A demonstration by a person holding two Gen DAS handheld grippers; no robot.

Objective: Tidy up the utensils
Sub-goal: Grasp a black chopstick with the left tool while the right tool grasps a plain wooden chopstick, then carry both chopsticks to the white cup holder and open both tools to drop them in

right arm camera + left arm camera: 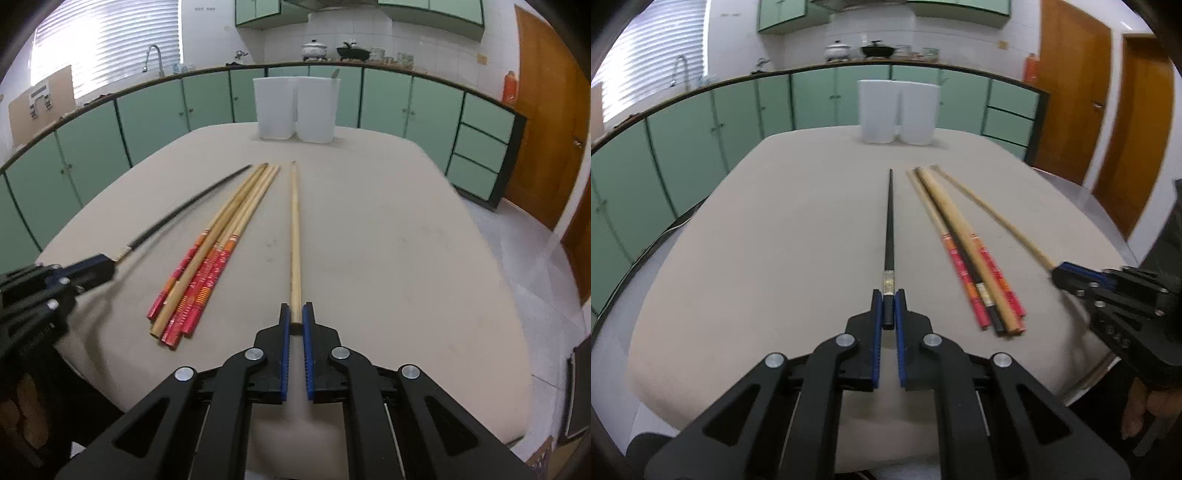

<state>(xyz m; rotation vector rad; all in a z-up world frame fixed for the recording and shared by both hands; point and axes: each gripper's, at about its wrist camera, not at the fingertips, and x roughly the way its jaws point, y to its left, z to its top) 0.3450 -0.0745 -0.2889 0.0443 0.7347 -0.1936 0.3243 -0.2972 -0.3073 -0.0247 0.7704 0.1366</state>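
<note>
My left gripper (pixel 888 300) is shut on the thick end of a black chopstick (pixel 890 221) that points away across the beige table (pixel 775 240); both also show in the right wrist view (pixel 107 265), the black chopstick (pixel 184 210) at left. My right gripper (pixel 296 314) is shut on the end of a plain wooden chopstick (pixel 294 229), also visible in the left wrist view (pixel 1057 271) with that chopstick (pixel 990 214). Between them lies a bundle of several chopsticks with red patterned ends (pixel 964 247) (pixel 210 258). Two white containers (pixel 897 110) (pixel 295 109) stand at the table's far edge.
Green kitchen cabinets (pixel 147 110) run behind the table, with pots on the counter (pixel 314 50) and a sink tap (pixel 153 55) at left. Wooden doors (pixel 1071 92) are at right. The table's rounded front edge is just under both grippers.
</note>
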